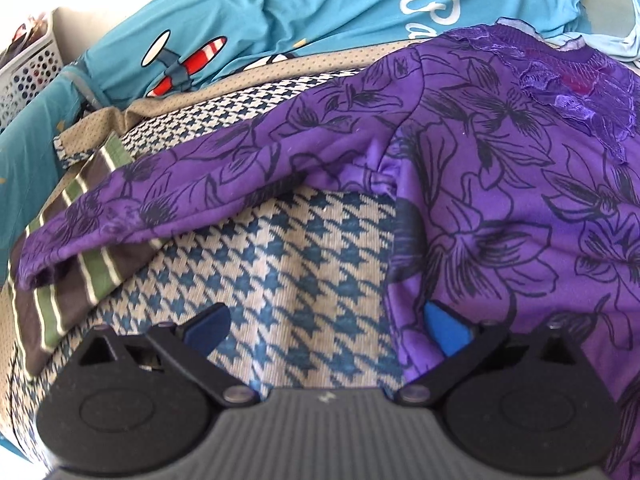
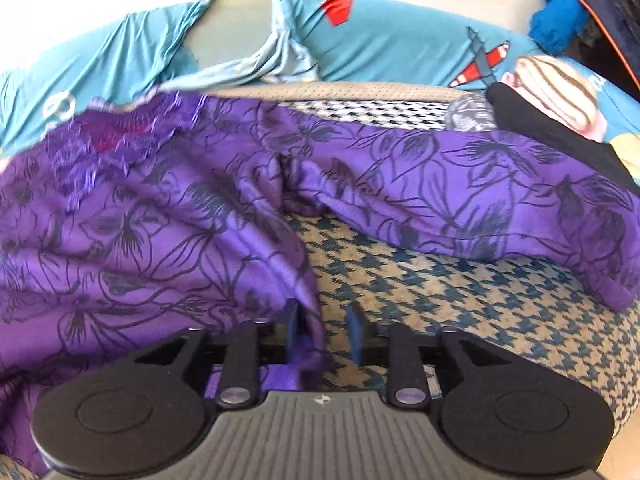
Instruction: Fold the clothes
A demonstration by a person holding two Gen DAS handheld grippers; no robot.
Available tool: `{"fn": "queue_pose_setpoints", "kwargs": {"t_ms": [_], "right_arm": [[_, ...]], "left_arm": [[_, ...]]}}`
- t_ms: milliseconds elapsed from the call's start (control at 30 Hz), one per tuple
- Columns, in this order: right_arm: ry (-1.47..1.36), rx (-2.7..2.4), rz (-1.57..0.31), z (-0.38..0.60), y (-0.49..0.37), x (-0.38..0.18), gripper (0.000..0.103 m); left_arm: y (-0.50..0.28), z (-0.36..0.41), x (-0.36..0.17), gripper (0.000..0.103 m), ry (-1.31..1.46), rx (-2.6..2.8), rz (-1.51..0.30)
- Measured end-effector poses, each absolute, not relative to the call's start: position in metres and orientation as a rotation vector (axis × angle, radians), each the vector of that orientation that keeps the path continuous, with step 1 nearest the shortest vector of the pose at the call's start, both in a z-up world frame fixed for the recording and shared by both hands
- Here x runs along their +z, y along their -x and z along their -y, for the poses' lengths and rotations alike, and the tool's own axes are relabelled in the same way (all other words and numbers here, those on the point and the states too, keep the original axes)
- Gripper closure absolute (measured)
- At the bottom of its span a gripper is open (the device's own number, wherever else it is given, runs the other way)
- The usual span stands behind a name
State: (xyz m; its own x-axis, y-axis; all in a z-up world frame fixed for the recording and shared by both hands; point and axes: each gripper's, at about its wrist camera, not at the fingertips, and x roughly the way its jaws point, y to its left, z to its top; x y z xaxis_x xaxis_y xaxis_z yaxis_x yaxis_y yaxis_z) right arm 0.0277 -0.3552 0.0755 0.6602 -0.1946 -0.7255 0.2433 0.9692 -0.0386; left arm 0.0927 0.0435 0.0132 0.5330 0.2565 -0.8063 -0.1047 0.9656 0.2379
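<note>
Left tool gapes beside the purple top's edge; right tool slackly straddles its hem.

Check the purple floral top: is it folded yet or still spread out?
Spread out, not folded: the purple floral top lies flat on the houndstooth cloth, one sleeve stretched sideways, the other too in the right view.

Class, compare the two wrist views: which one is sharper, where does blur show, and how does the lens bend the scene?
Left wrist view: sharp, the purple floral top and houndstooth cloth crisp, daylight even. Right wrist view: smeared on its left side, the top's lace collar streaked. Both views: fisheye bulge, edges curved, corners washed out white.
</note>
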Motion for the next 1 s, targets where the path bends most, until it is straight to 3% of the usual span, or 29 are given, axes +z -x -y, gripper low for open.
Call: {"fn": "queue_pose_setpoints", "kwargs": {"t_ms": [167,333,400,467,1000], "right_arm": [[-0.151,-0.237,-0.833,0.362,-0.019,0.074,0.068],[-0.126,-0.200,-0.843,0.353,-0.013,0.065,0.067],[-0.071,-0.206,-0.828,0.345,-0.010,0.062,0.071],[-0.044,-0.194,-0.809,0.339,-0.008,0.061,0.097],[-0.015,-0.370,-0.791,0.339,0.014,0.063,0.101]], "left_arm": [[-0.082,-0.042,0.011,0.000,-0.172,0.232,-0.969],[-0.074,-0.038,0.011,0.001,-0.164,0.243,-0.956],[-0.070,-0.036,0.010,0.001,-0.171,0.240,-0.953],[-0.065,-0.034,0.010,0.001,-0.181,0.235,-0.953],[-0.014,-0.024,0.012,0.001,-0.116,0.197,-0.956]]}}
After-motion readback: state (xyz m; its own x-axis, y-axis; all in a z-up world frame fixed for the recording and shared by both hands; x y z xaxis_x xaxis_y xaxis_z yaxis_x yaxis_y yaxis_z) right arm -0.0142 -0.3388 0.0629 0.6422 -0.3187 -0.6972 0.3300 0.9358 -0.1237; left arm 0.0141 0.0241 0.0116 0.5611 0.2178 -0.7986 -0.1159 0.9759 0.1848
